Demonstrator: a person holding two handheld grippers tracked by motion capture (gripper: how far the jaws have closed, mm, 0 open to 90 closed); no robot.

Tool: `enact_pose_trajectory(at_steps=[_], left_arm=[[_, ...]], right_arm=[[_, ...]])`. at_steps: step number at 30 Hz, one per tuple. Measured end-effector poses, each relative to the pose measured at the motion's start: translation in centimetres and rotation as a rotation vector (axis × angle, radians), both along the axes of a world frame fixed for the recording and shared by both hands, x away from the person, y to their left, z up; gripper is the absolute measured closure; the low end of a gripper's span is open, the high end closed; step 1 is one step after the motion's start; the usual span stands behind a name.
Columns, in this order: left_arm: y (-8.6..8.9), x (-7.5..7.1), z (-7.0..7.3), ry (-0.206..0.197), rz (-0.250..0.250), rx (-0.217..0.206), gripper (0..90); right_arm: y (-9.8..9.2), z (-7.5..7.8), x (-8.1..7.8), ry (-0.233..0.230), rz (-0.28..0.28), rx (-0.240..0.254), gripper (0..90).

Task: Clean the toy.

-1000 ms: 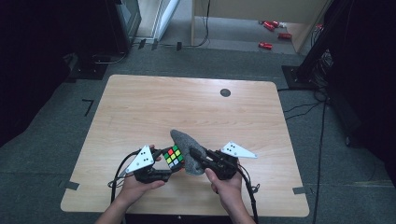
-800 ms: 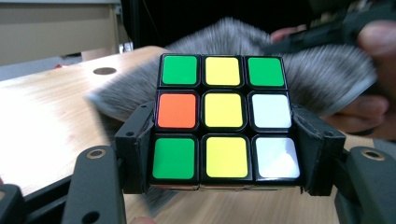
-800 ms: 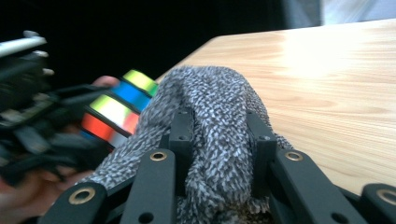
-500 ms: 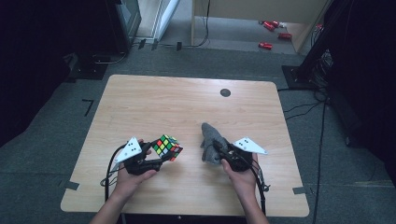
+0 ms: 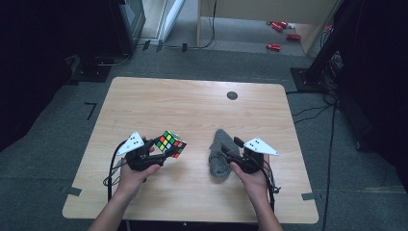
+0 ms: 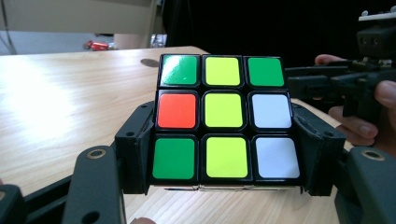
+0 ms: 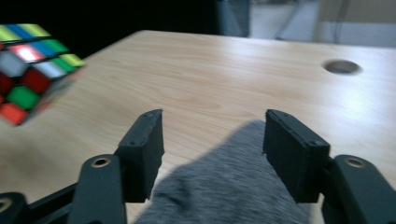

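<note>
The left claw (image 5: pixel 155 153) is clenched on a scrambled 3-by-3 puzzle cube with coloured stickers on black plastic (image 5: pixel 170 144), holding it clear of the pale wooden bench (image 5: pixel 192 106), over its front left part. In the left gripper view the 2 black jaws press against the cube's (image 6: pixel 223 119) opposite sides, and the face turned to the camera shows green, yellow and green along the top, orange, yellow and white in the middle, and green, yellow and white along the bottom.

The right claw (image 5: pixel 230 148) sits at a crumpled grey fuzzy cloth (image 5: pixel 220 153) that lies on the bench, right of the cube and apart from it. Its jaws have just been opening; in the right gripper view they stand released, with the cloth (image 7: pixel 229 186) between them and a gap showing at the left jaw. The cube (image 7: pixel 32 65) shows blurred at the left edge of that view.

A dark round hole (image 5: pixel 232 95) marks the bench's far side.
</note>
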State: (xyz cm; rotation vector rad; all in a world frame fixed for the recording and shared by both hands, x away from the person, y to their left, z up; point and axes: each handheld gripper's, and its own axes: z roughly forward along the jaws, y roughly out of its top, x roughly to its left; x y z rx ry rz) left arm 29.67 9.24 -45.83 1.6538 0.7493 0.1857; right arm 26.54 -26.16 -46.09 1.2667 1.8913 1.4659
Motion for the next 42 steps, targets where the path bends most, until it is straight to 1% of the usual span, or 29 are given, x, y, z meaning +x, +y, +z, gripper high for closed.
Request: enact_pose_trajectory(at_steps=[2,4,6,7,9,12,14,17,20,21,23,25,27,30,31,33,37,42], left_arm=[[-0.2,0.1,0.1,0.005,-0.003,0.003,34.7],[-0.2,0.2,0.0,0.021,-0.02,-0.004,34.7],[-0.4,0.1,-0.1,0.035,-0.039,0.004,34.7],[-0.4,0.1,-0.1,0.051,-0.048,-0.002,34.7],[-0.6,0.1,0.1,0.084,-0.071,-0.024,34.7],[-0.9,0.0,0.3,0.114,-0.083,-0.047,34.7],[-1.2,-0.2,0.3,0.124,-0.088,-0.044,34.6],[-1.6,-0.3,0.1,0.139,-0.095,-0.035,34.7],[-2.0,-0.4,0.1,0.165,-0.101,-0.052,34.6],[-2.2,-0.5,0.1,0.176,-0.104,-0.059,34.7],[-2.4,-0.6,0.1,0.186,-0.112,-0.062,34.6],[-2.6,-0.7,0.0,0.198,-0.119,-0.06,34.6],[-2.8,-0.7,0.0,0.215,-0.122,-0.058,34.7],[-2.9,-0.6,-0.1,0.24,-0.14,-0.063,34.6],[-3.0,-0.6,-0.1,0.252,-0.141,-0.064,34.6],[-3.1,-0.6,-0.2,0.271,-0.134,-0.062,34.6],[-3.0,-0.4,-0.3,0.318,-0.138,-0.082,34.5],[-2.8,-0.2,-0.4,0.338,-0.143,-0.095,34.5]], right_arm=[[0.8,0.2,-0.3,-0.028,0.056,0.003,34.5],[1.7,0.4,-0.6,-0.065,0.113,0.001,32.7],[2.7,0.5,-1.0,-0.122,0.162,-0.019,32.0],[3.2,0.5,-1.2,-0.148,0.185,-0.029,31.7],[4.3,0.2,-1.5,-0.191,0.225,-0.064,30.5],[5.7,-0.4,-1.9,-0.216,0.276,-0.091,27.7],[6.4,-0.9,-2.1,-0.227,0.293,-0.103,25.2],[7.2,-1.4,-2.3,-0.257,0.309,-0.117,24.3],[7.9,-1.8,-2.5,-0.279,0.333,-0.145,23.8],[8.2,-1.9,-2.6,-0.286,0.337,-0.158,23.4],[8.7,-2.1,-2.8,-0.3,0.341,-0.188,23.4],[9.2,-2.3,-2.9,-0.315,0.338,-0.215,23.1],[9.5,-2.5,-3.1,-0.335,0.323,-0.246,23.4],[9.6,-2.7,-3.2,-0.36,0.297,-0.261,28.9],[9.6,-2.8,-3.2,-0.368,0.289,-0.271,30.9],[9.7,-2.9,-3.3,-0.379,0.283,-0.294,32.0],[9.7,-3.0,-3.3,-0.388,0.284,-0.3,32.7],[9.8,-3.0,-3.3,-0.403,0.286,-0.3,33.1]])
